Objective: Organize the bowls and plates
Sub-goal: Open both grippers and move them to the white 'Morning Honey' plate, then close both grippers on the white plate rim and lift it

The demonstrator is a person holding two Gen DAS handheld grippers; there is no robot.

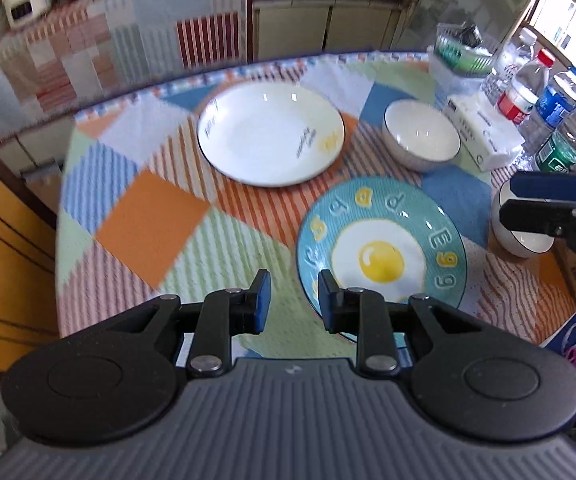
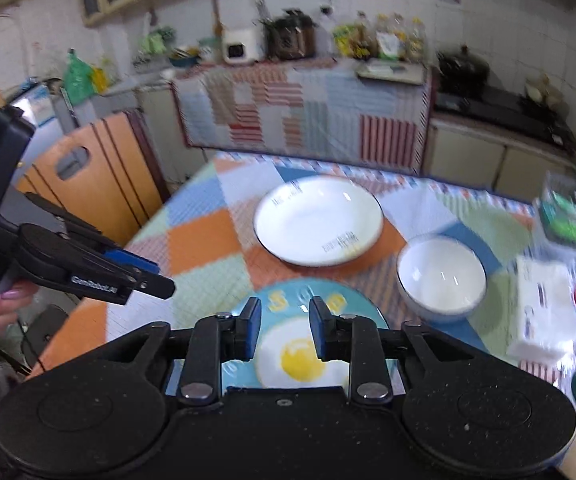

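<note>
A white plate (image 1: 270,133) (image 2: 319,221) lies at the table's far middle. A blue plate with a fried-egg picture (image 1: 381,246) (image 2: 301,354) lies nearer. A white bowl (image 1: 421,134) (image 2: 441,276) stands to the right of the white plate. A second white bowl (image 1: 521,234) stands at the right edge, behind the right gripper's fingers. My left gripper (image 1: 293,300) (image 2: 160,276) is open and empty, above the table beside the blue plate's near-left rim. My right gripper (image 2: 284,328) (image 1: 505,196) is open and empty above the blue plate.
The round table (image 1: 148,224) has a patchwork cloth. A tissue pack (image 1: 483,136) (image 2: 539,312), several water bottles (image 1: 555,108) and a green basket (image 1: 463,56) stand at the right edge. An orange chair (image 2: 92,176) stands at the table's left side.
</note>
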